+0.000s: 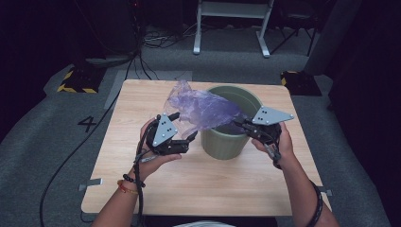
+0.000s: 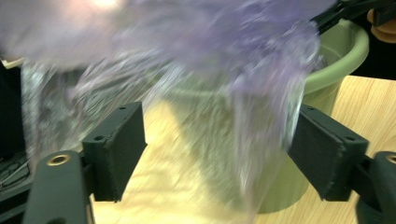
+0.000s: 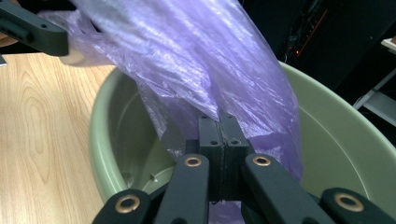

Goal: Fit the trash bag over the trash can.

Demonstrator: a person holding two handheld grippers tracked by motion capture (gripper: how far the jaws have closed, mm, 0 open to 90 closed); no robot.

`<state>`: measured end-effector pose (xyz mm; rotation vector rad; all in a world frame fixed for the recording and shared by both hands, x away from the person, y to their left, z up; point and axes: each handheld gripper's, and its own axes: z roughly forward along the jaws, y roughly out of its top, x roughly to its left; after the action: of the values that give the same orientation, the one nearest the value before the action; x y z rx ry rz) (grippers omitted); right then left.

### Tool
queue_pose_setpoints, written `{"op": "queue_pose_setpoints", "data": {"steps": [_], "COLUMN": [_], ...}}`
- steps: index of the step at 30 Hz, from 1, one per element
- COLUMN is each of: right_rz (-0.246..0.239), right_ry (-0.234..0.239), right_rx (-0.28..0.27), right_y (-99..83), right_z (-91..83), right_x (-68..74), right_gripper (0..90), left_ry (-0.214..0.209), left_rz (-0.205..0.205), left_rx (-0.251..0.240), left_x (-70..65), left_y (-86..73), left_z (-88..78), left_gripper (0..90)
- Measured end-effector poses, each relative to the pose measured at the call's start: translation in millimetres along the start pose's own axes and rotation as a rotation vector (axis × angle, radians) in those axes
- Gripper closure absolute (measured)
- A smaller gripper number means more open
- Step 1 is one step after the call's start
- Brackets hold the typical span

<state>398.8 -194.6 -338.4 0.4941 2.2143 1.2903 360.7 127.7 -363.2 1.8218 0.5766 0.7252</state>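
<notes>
Two grippers, one purple plastic bag and one green bucket are counted on one wooden table (image 1: 142, 189). Nearest, at about seven o'clock from the table's centre in the high view, the left gripper (image 1: 189, 138) is held by one hand; its jaws are spread wide, and in the left gripper view the bag's film hangs between the pads (image 2: 119, 149) without being pressed by them, so nothing is gripped. At about four o'clock, the right gripper (image 1: 239, 124) is held over the bucket's near rim; in the right gripper view its jaws are seen pressed together, with a fold of the bag pinched between them.

Beyond the hands, the green bucket (image 1: 222, 144) stands upright near the table's centre, round and open at the top. The purple plastic bag (image 1: 203, 111) is stretched across the bucket's mouth, from the right gripper at three o'clock up and over the rim toward ten o'clock. It is thin, translucent, crinkled and glossy, with the bucket's inner wall faintly visible through it; its far end is bunched loosely above the tabletop.
</notes>
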Motion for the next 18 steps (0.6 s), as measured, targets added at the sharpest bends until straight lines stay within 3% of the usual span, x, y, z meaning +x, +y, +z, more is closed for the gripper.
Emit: {"op": "queue_pose_setpoints", "data": {"steps": [4, 7, 8, 9, 10, 11, 12, 13, 14, 16, 18], "right_rz": [0.005, 0.011, 0.011, 0.011, 0.011, 0.011, 0.011, 0.008, 0.008, 0.013, 0.019], "right_ry": [0.002, 0.002, 0.008, 0.008, 0.006, 0.009, 0.009, 0.005, 0.005, 0.013, 0.009], "right_rx": [0.002, 0.006, 0.007, 0.007, 0.011, 0.012, 0.012, 0.012, 0.012, -0.002, -0.012], "right_y": [-2.8, -6.5, -8.6, -8.6, -10.2, -10.6, -10.6, -11.3, -11.3, -11.6, -11.7], "right_z": [-3.0, -5.4, -6.1, -6.1, -6.2, -6.2, -6.2, -6.5, -6.5, -8.9, -11.5], "right_x": [-2.5, -5.3, -6.6, -6.6, -6.8, -6.8, -6.8, -6.6, -6.6, -6.9, -6.5], "right_gripper": [89.9, 89.4, 88.8, 88.8, 87.7, 86.7, 86.7, 81.9, 81.9, 75.1, 70.7], "left_ry": [-0.03, -0.061, -0.072, -0.072, -0.077, -0.077, -0.087, -0.08, -0.085, -0.095, -0.119], "left_rz": [-0.019, -0.002, 0.026, 0.026, 0.065, 0.065, 0.095, 0.111, 0.117, 0.136, 0.142], "left_rx": [0.009, 0.038, 0.043, 0.043, 0.044, 0.044, 0.048, 0.048, 0.045, 0.042, 0.042], "left_x": [3.3, 3.8, 1.3, 1.3, -1.9, -1.9, -4.1, -5.9, -7.4, -10.0, -11.6], "left_y": [-3.7, -4.7, -4.8, -4.8, -3.4, -3.4, -2.3, -1.4, -0.6, 1.9, 3.6], "left_z": [2.4, 8.3, 10.5, 10.5, 10.9, 10.9, 11.3, 11.6, 11.9, 12.4, 12.8], "left_gripper": [20.8, 28.5, 40.6, 46.8, 55.4, 63.9, 63.9, 77.0, 77.0, 89.4, 89.8]}}
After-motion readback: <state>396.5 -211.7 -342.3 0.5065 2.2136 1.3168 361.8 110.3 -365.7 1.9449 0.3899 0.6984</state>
